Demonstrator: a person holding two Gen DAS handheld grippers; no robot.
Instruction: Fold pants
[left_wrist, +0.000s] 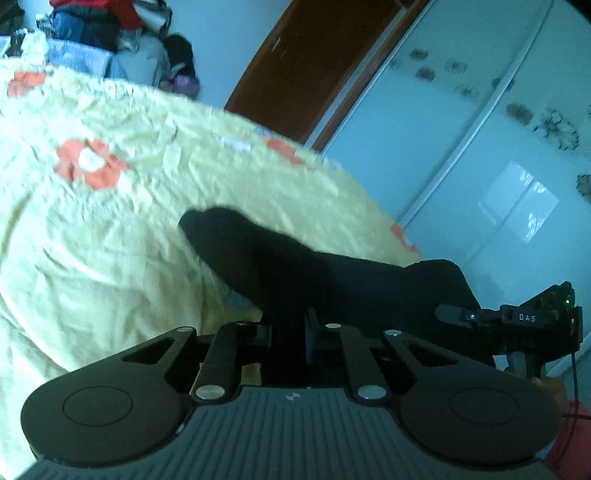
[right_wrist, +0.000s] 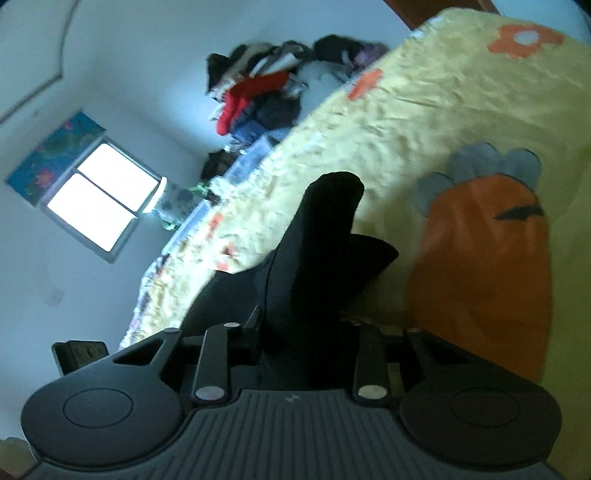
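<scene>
Fingers of the left gripper (left_wrist: 288, 325) stand close together at the lower centre of the left wrist view, clamped on a fold of the black fabric pants (left_wrist: 295, 266). From that grip the dark cloth runs up and left to a rounded end lying on the yellow bedspread with orange flower print (left_wrist: 110, 229), and right toward the second tool. At the right edge of the same view, the right gripper (left_wrist: 448, 314) shows side-on, its tip buried in the same black cloth; a hand (left_wrist: 554, 387) in a red sleeve holds it from below.

Fingers of the right gripper (right_wrist: 295, 332) sit at the lower centre of the right wrist view, pressed on a thick bunch of the pants (right_wrist: 317, 251), which fills the gap between them. The bunch rises toward frame centre and ends in a rounded lobe, with a pointed flap jutting right. The garment lies on the bed, on the bedspread (right_wrist: 406, 122), beside a large orange carrot-shaped patch with grey leaves (right_wrist: 487, 251) at the right.

A heap of mixed clothing, red and blue among it, (right_wrist: 266, 92) sits beyond the bed at upper centre. A bright two-pane window (right_wrist: 99, 199) is at the left. In the left wrist view a brown wooden door (left_wrist: 314, 62) and a white sliding wardrobe with flower decals (left_wrist: 480, 129) occupy the upper right.
</scene>
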